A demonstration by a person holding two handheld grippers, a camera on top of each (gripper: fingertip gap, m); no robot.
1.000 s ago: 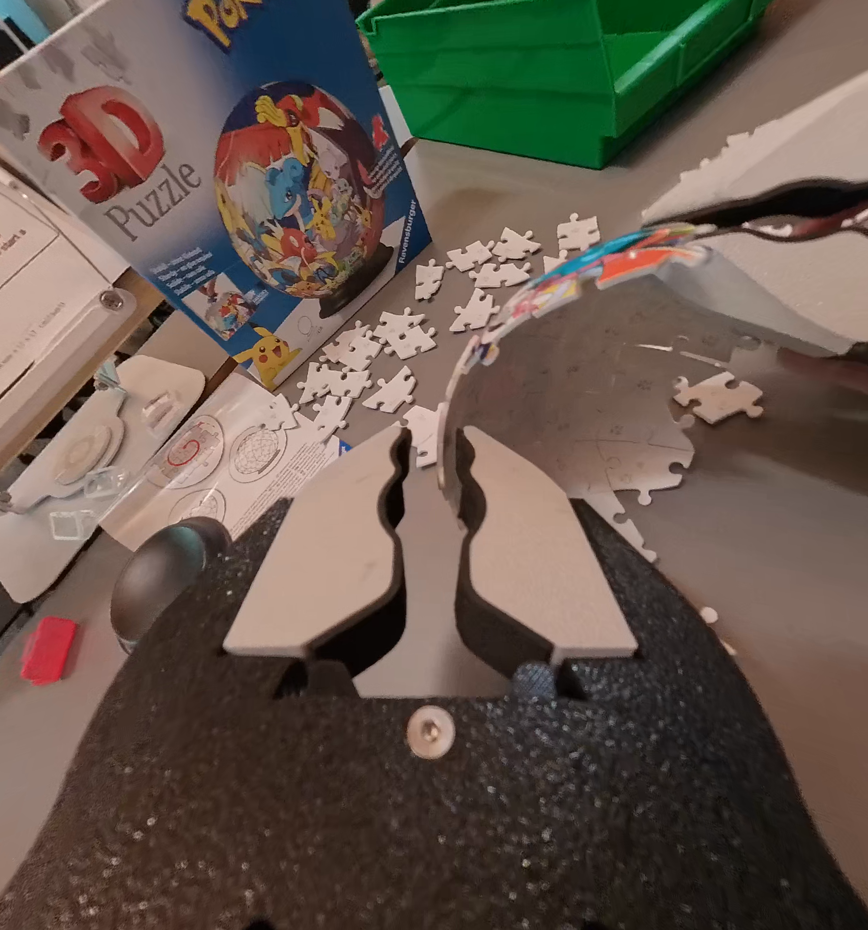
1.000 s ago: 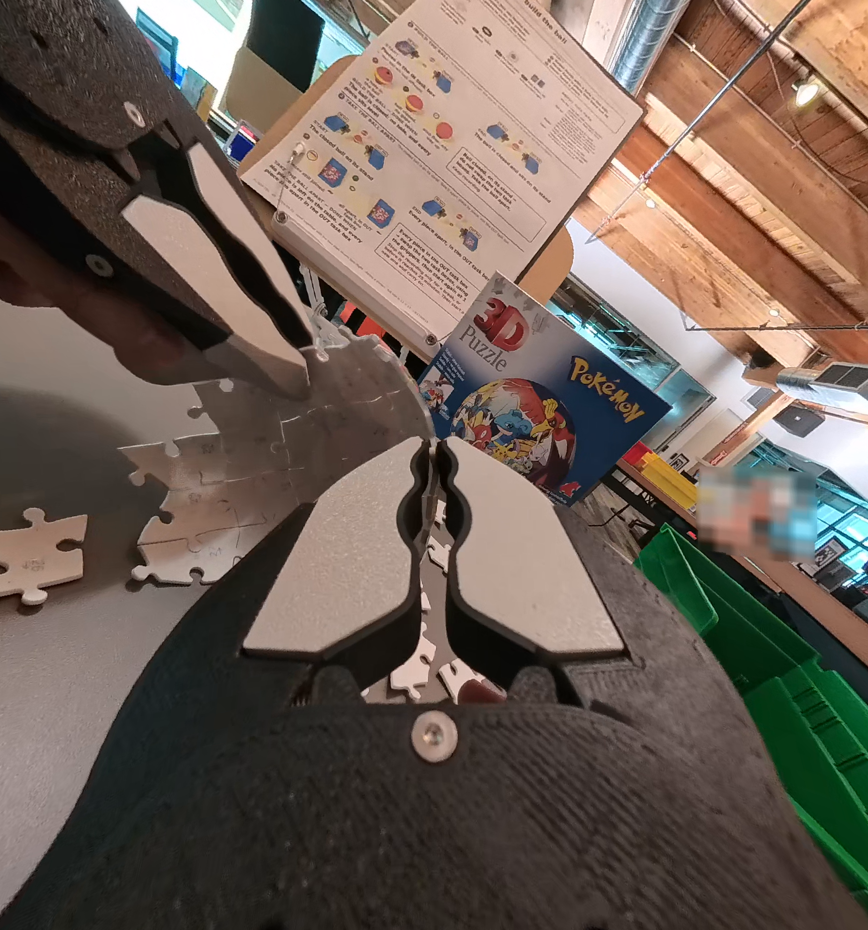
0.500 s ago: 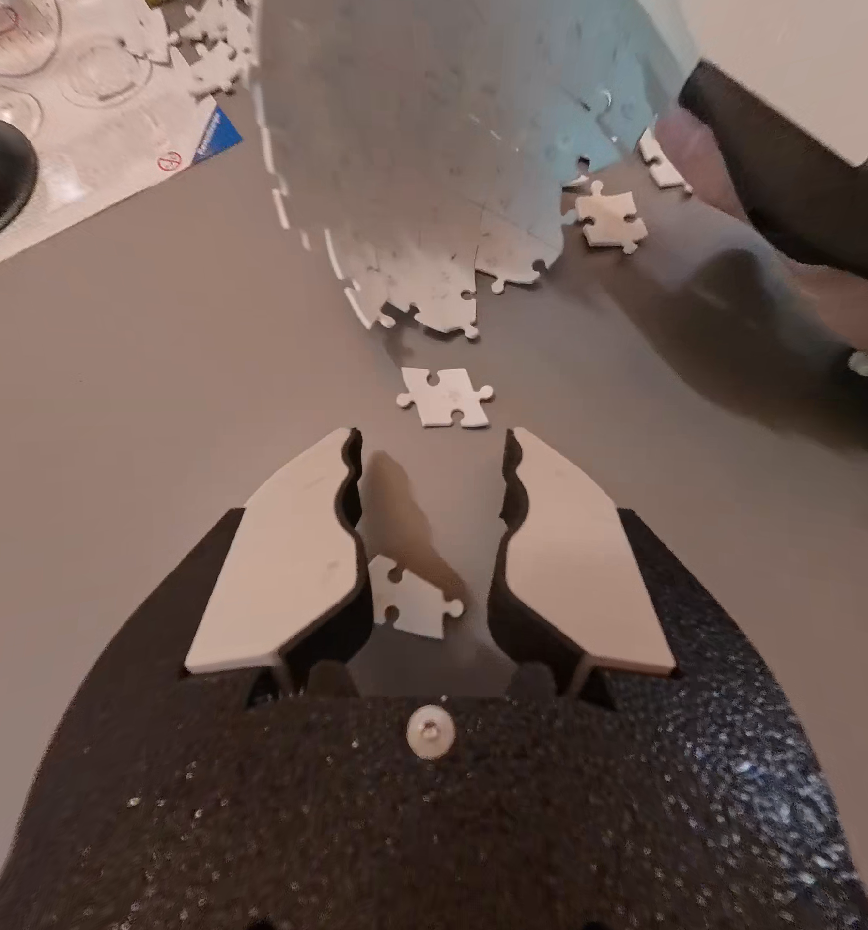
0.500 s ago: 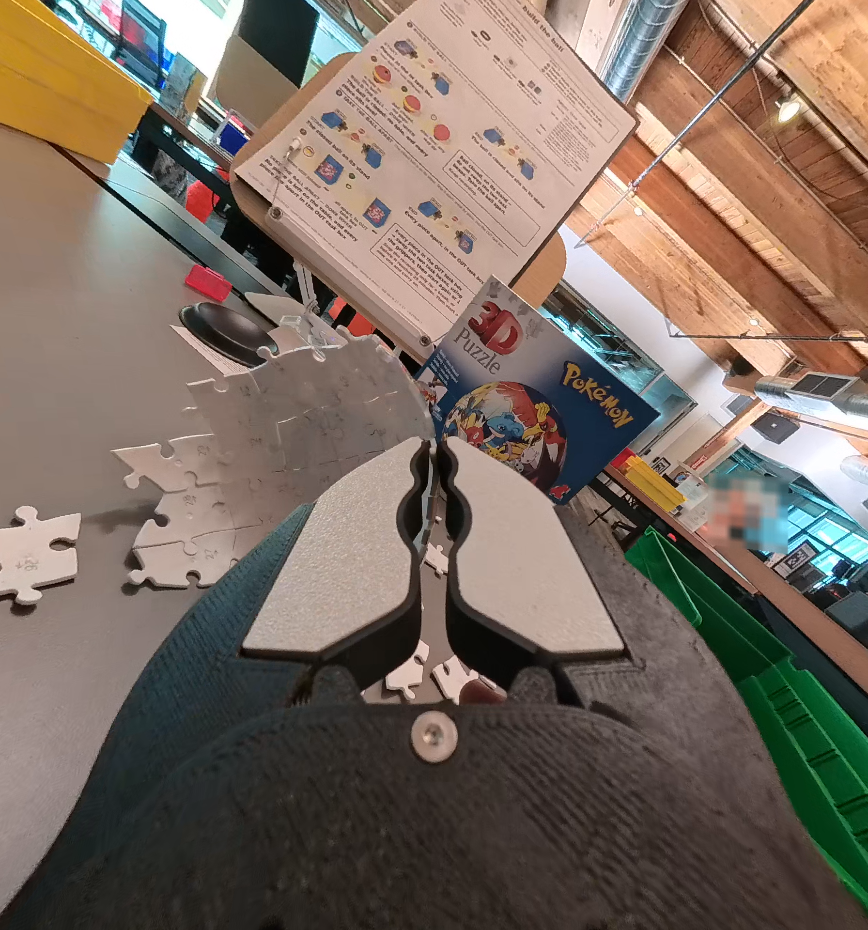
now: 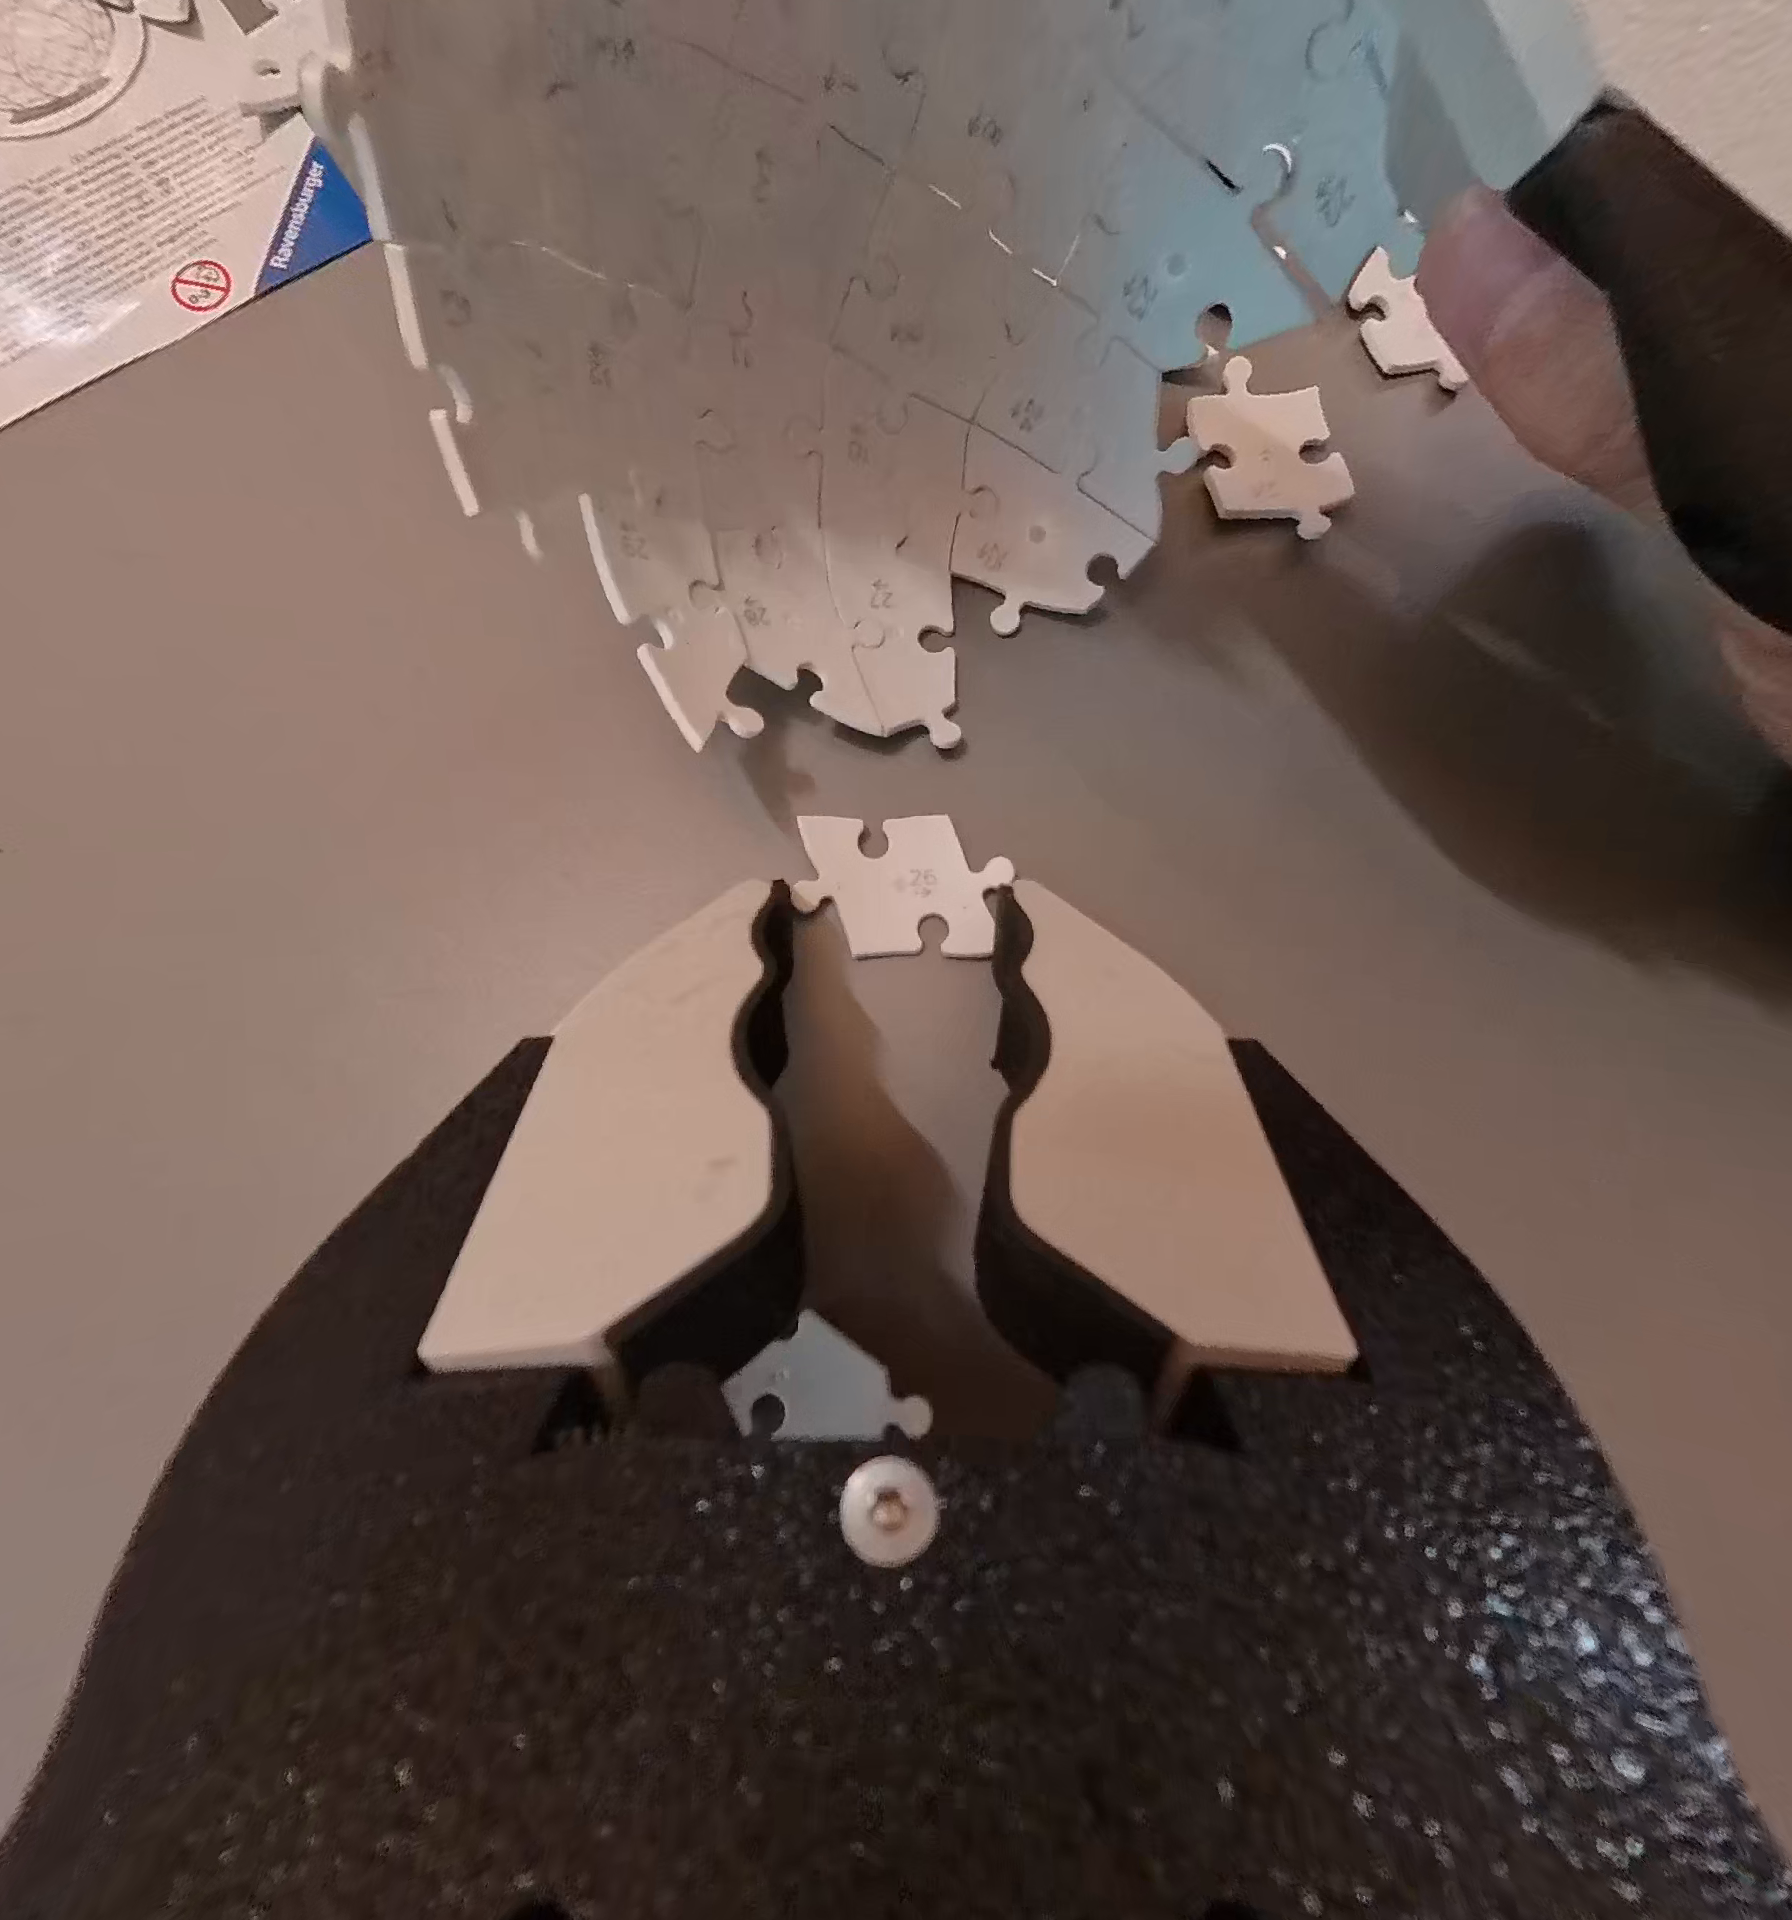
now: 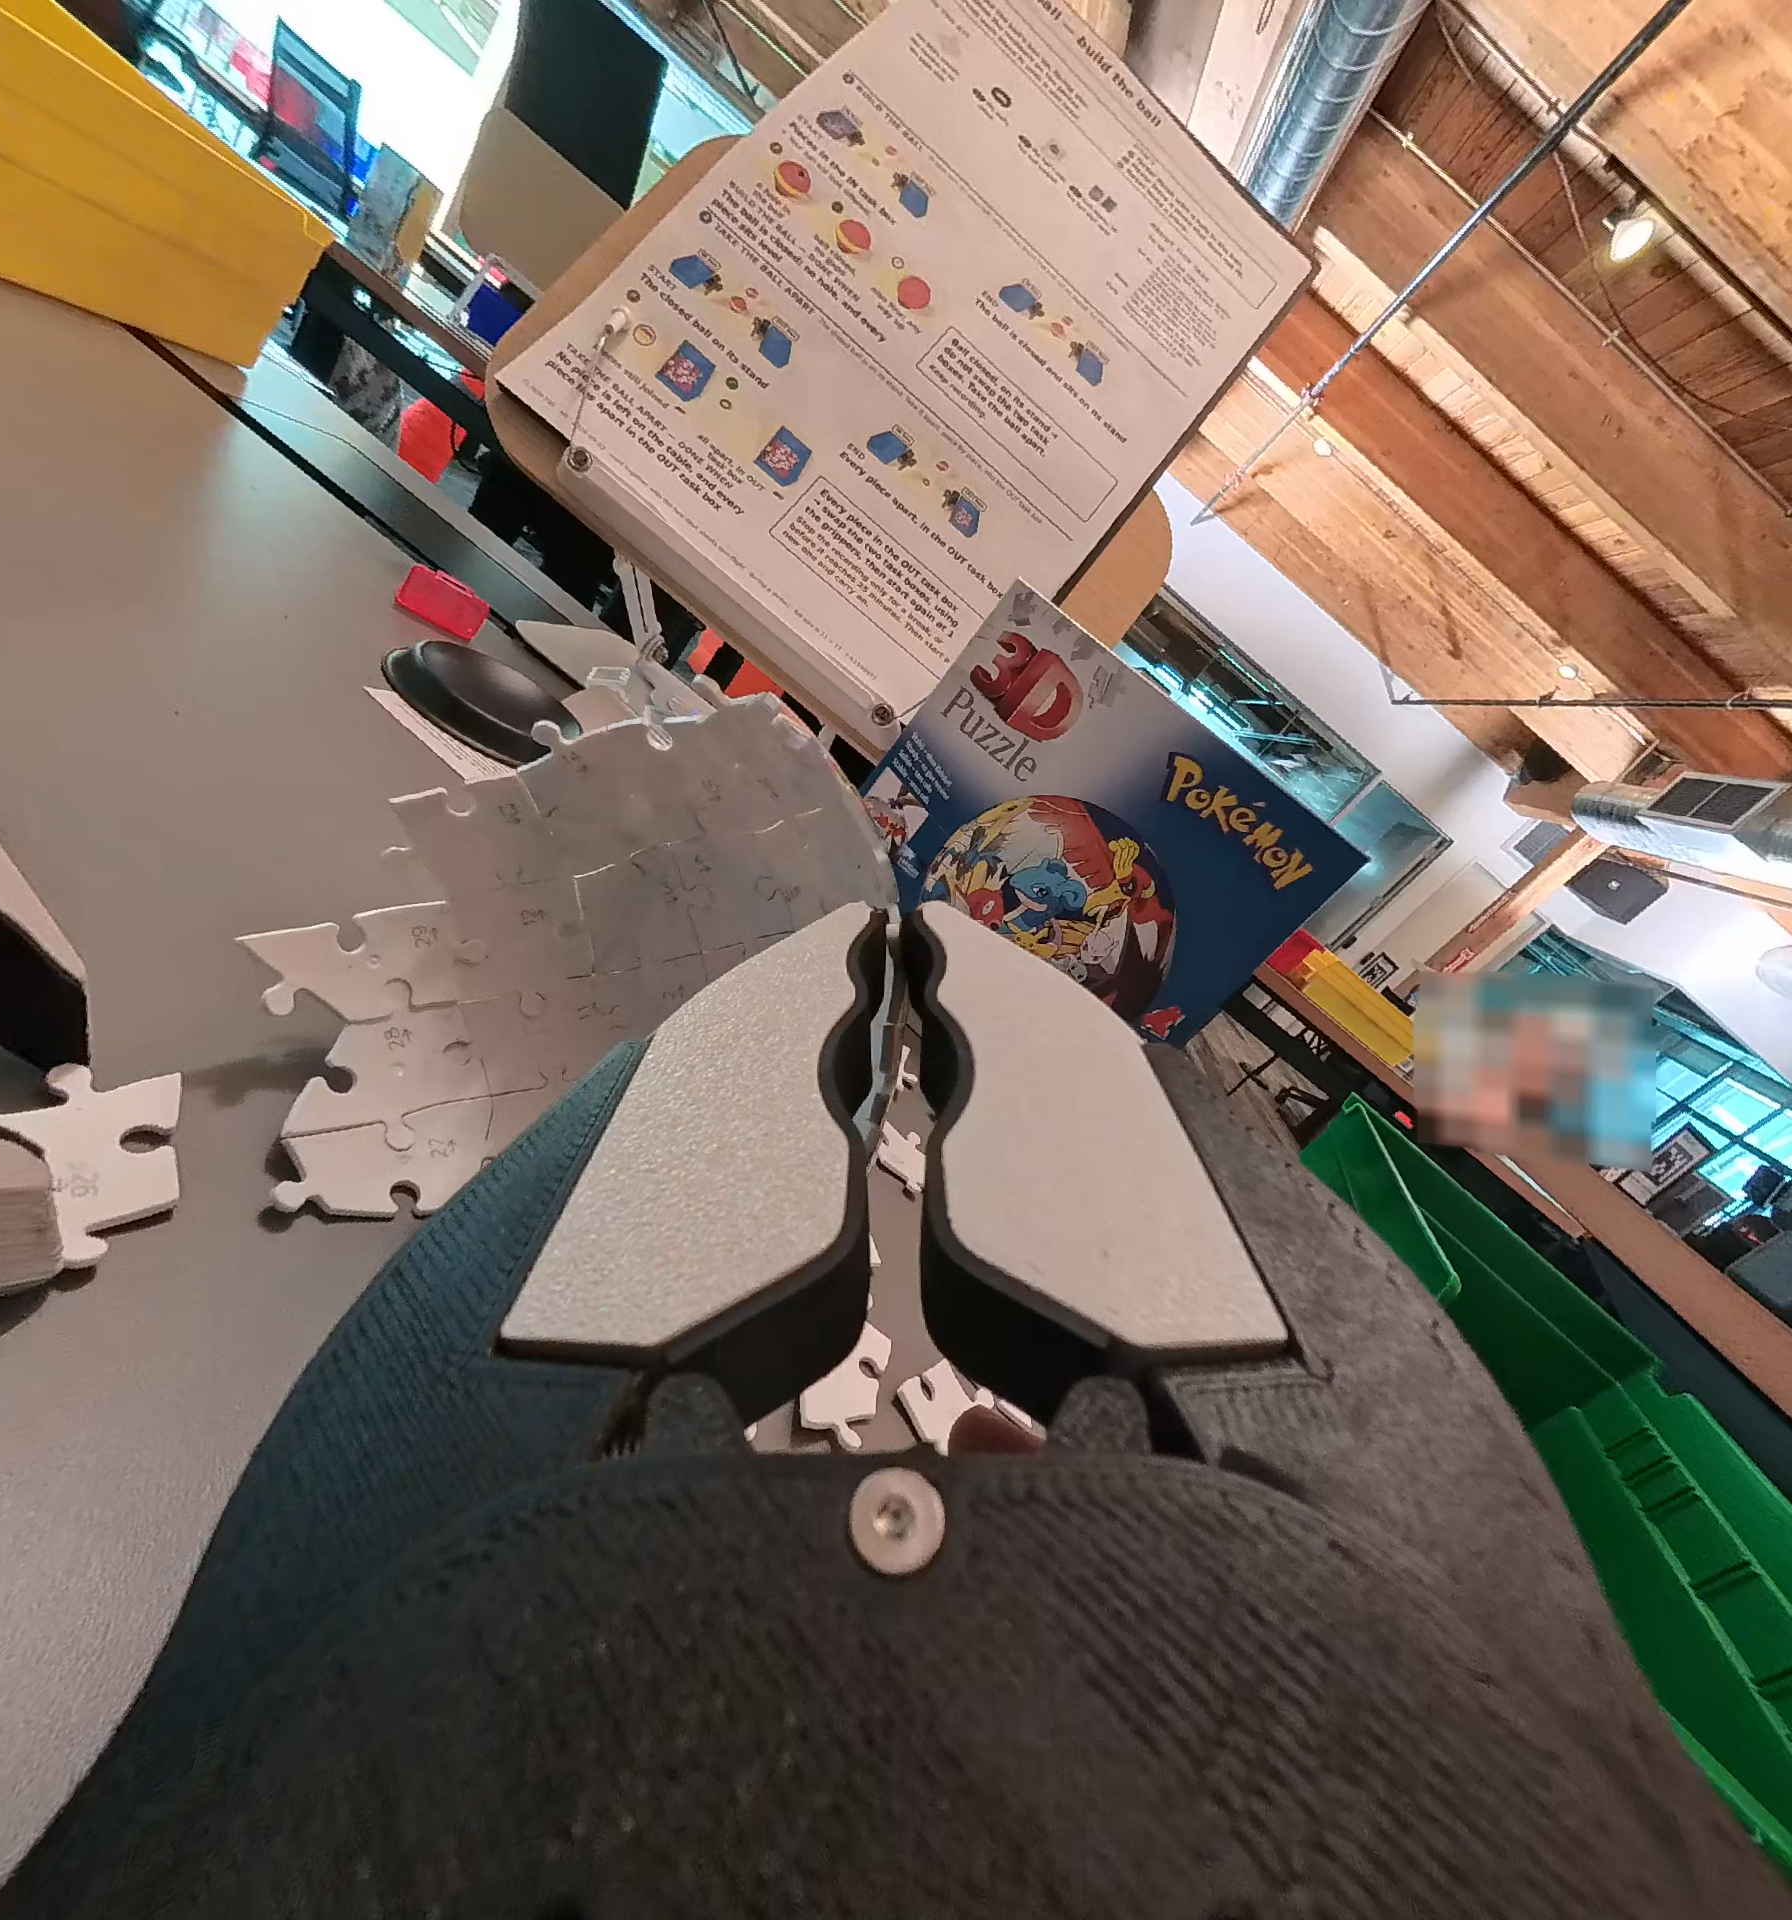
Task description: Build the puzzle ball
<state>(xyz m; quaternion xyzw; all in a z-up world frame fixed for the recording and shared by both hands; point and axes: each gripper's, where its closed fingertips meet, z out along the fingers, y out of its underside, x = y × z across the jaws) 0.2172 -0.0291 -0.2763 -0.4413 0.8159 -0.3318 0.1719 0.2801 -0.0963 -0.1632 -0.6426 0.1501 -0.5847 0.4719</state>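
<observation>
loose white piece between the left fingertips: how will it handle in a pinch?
The flat white jigsaw piece lies face-down on the smooth grey table, so it probably slides rather than lifts. It looks thin and light, likely stiff. The left gripper is open around it; edge knobs may twist it.

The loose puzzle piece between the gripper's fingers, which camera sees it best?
The left wrist view: the loose piece lies flat at the open left gripper. The right wrist view shows it small, partly hidden.
</observation>
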